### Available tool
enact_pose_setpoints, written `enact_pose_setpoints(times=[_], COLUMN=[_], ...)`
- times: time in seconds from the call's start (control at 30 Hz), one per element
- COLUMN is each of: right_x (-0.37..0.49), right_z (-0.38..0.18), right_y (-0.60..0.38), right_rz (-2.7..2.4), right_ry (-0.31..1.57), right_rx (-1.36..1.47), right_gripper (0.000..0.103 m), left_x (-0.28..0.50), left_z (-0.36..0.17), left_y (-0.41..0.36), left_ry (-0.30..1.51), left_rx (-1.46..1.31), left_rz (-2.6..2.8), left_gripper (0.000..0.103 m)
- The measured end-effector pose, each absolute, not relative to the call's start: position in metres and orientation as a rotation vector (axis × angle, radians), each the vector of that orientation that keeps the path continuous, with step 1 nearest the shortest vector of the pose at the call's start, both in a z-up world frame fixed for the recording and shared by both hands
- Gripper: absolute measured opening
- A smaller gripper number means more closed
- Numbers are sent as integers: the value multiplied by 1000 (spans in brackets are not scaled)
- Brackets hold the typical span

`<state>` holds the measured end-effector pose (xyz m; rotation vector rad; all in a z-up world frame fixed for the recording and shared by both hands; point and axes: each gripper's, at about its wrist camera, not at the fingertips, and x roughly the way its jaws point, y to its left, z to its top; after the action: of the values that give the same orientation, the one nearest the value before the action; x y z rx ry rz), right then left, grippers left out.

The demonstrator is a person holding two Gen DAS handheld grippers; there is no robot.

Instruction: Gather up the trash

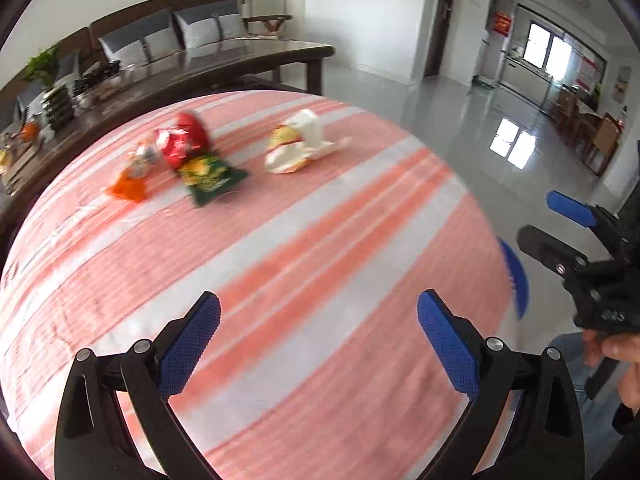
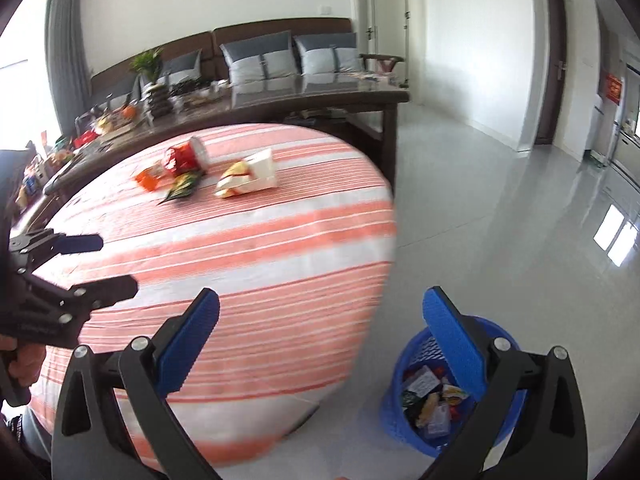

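Both grippers — left point(image 1: 319, 320) and right point(image 2: 322, 316) — gape wide, holding nothing, above the striped table point(image 1: 280, 240). Wrappers point(image 1: 200, 160) lie at its far side; blue basket point(image 2: 408, 392) beside it holds trash.

four wrappers point(image 1: 208, 174), one blue basket point(image 2: 404, 408), two grippers point(image 1: 318, 340)

Both wrist views look forward over the striped bench point(image 1: 320, 240) toward the sofa point(image 2: 280, 52), sharing the far wrappers point(image 2: 188, 172).
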<state>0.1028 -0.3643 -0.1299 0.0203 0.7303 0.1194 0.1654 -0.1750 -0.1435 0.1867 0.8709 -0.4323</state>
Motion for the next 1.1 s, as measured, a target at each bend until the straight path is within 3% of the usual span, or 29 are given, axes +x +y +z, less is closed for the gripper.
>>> enact_pose_setpoints(times=[0.4,1.1], right_x=[194,200], right_z=[-159,-170], right_y=[-243,-254], right_rz=[248,206], right_ry=[900,967], right_rx=[-97,-73], right_gripper=[99,98], left_x=[233,240], left_z=[-171,-174], left_y=[-42,-44], left_ry=[959,967], left_rx=[138,127], left_rz=[-248,-252], left_gripper=[98,99])
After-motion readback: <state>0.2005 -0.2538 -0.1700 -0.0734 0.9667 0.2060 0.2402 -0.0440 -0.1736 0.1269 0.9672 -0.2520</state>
